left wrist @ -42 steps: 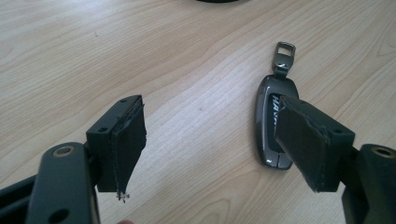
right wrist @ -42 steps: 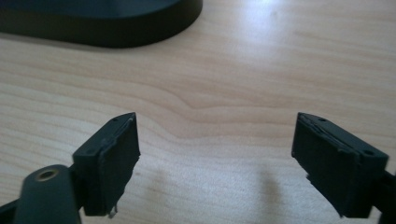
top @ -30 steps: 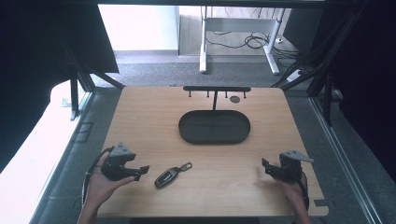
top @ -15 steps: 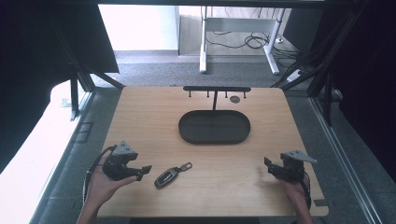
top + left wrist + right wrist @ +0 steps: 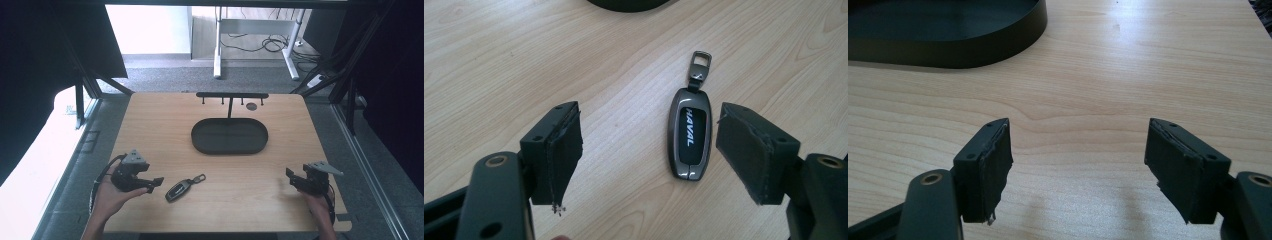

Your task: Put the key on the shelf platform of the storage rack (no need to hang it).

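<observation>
A car key fob (image 5: pixel 179 190) lies flat on the wooden table (image 5: pixel 150 130), near the front edge and left of its middle, with its metal loop pointing toward the far right. The left gripper (image 5: pixel 156 182) sits by the front left corner, just left of the fob, jaws aimed at it. Those jaws have just closed a little within the last second but stand wide apart and hold nothing. In the left gripper view the key fob (image 5: pixel 690 132) lies on the wood ahead, nearer the right jaw, touching neither pad. The right gripper (image 5: pixel 291 176) rests near the front right corner, well apart from the fob, jaws wide open on bare wood with nothing between them. A dark oval tray (image 5: pixel 229 147) sits mid-table toward the far edge, with a black hook rack (image 5: pixel 232 95) behind it.
</observation>
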Available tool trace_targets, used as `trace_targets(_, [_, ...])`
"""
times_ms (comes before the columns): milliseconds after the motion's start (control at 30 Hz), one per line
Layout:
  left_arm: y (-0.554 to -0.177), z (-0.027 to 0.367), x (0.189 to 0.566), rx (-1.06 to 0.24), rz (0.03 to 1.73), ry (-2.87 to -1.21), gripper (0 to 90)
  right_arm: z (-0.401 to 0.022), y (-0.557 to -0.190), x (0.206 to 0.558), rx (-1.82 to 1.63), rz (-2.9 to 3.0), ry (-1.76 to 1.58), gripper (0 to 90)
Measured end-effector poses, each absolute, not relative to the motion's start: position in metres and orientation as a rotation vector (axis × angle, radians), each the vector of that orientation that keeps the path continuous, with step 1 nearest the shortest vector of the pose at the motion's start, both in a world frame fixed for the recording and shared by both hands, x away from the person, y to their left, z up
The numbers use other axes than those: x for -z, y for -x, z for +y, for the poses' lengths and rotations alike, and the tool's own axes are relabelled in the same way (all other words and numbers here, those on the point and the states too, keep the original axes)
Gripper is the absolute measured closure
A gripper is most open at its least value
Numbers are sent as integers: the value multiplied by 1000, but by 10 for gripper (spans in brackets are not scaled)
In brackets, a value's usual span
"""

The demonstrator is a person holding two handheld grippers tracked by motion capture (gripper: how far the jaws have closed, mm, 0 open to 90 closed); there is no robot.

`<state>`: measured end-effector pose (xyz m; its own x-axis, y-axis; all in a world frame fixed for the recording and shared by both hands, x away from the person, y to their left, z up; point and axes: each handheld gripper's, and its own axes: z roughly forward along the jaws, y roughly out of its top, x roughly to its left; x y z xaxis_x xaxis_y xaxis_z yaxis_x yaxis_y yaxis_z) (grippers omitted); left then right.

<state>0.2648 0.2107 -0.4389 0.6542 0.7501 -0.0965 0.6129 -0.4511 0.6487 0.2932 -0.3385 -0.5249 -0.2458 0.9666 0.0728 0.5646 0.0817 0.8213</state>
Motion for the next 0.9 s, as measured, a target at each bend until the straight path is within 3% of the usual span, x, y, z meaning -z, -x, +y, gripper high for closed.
trace_targets(500, [-271,189,433,-230,1019,-2265,270,-336,-293,525,-1038,1878,-1503,277])
trace_targets(900, [-284,165,450,-142,1012,-2341,270,-333,-293,527,-1025,1899,-1498,278])
